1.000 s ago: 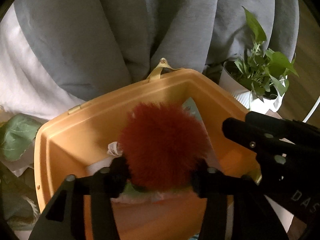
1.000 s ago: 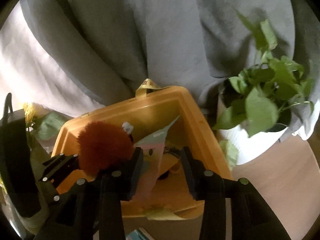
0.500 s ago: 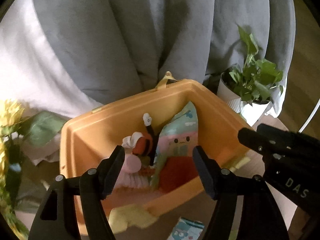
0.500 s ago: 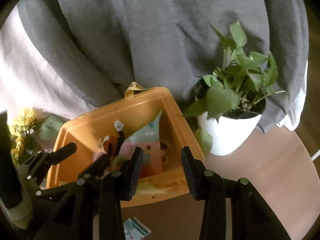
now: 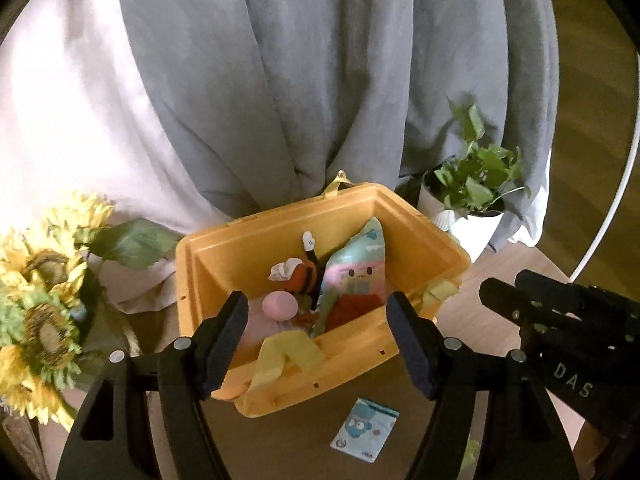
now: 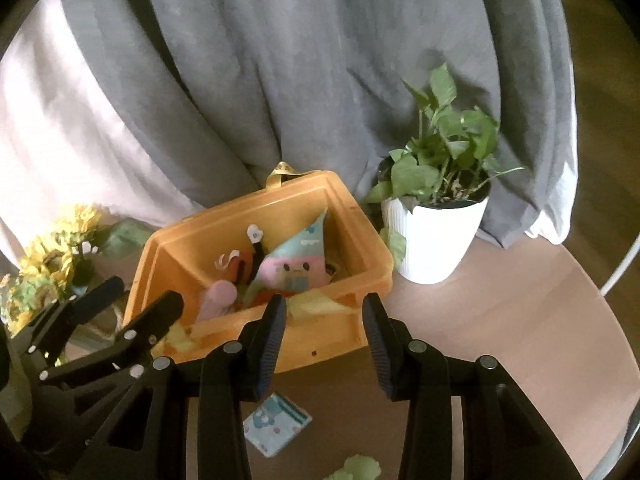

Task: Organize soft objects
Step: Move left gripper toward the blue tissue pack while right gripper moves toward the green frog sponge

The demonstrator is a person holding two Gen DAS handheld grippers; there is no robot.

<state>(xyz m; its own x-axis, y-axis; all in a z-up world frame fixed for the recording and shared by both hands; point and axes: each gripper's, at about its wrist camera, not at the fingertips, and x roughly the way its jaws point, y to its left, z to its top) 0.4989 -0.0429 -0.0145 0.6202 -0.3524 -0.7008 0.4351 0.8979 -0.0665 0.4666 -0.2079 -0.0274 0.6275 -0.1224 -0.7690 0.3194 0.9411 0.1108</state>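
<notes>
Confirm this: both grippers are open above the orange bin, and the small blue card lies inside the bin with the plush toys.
Wrong on the card. The small blue card lies on the table in front of the orange bin, outside it, as the left wrist view shows. Both the left gripper and the right gripper are open.

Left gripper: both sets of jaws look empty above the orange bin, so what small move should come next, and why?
Probably lower the left gripper toward the small blue packet on the table in front of the orange bin: jaws open, nothing held, packet outside the bin.
</notes>
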